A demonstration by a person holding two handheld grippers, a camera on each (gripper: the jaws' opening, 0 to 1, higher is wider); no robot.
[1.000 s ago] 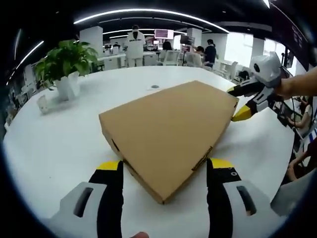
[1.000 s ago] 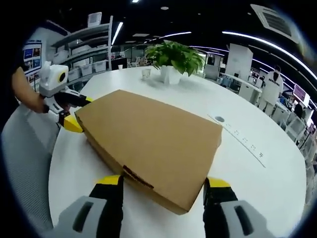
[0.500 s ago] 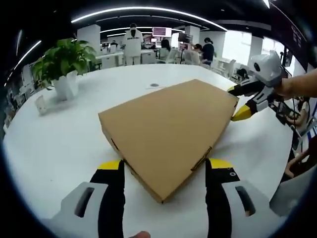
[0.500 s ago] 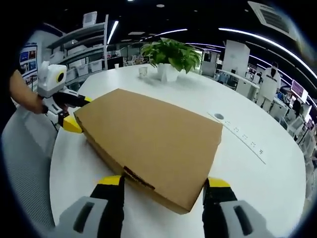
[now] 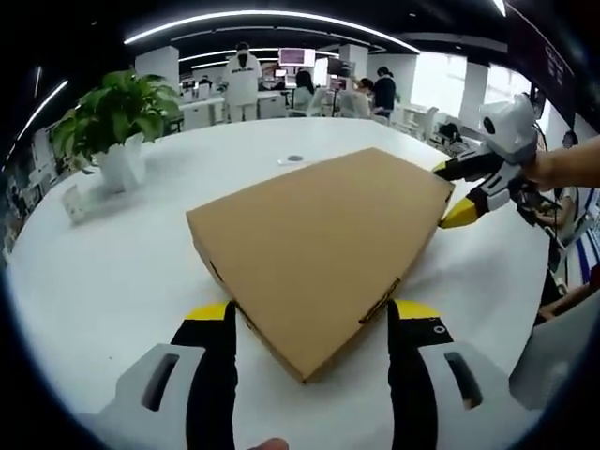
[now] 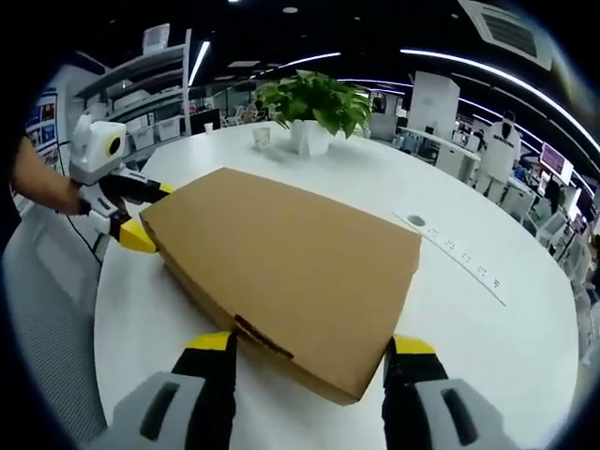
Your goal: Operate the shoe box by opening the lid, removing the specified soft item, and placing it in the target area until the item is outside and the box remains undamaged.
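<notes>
A flat brown cardboard shoe box (image 5: 319, 239) lies shut on the round white table (image 5: 112, 272). One of its corners points in between the spread jaws of my left gripper (image 5: 309, 314), which is open. The opposite corner sits between the wide-apart jaws of my right gripper (image 6: 309, 345), also open. In the left gripper view the right gripper (image 5: 448, 192) straddles the box's far right corner, held by a hand. In the right gripper view the left gripper (image 6: 148, 212) straddles the box (image 6: 281, 258) at its far left corner. The lid is down, so the inside is hidden.
A potted green plant (image 5: 112, 122) in a white pot stands at the far side of the table, with a small cup (image 6: 262, 137) near it. A round socket cover (image 6: 416, 222) is set into the tabletop. A grey chair (image 6: 47, 309) is at the table's edge. People and desks fill the background.
</notes>
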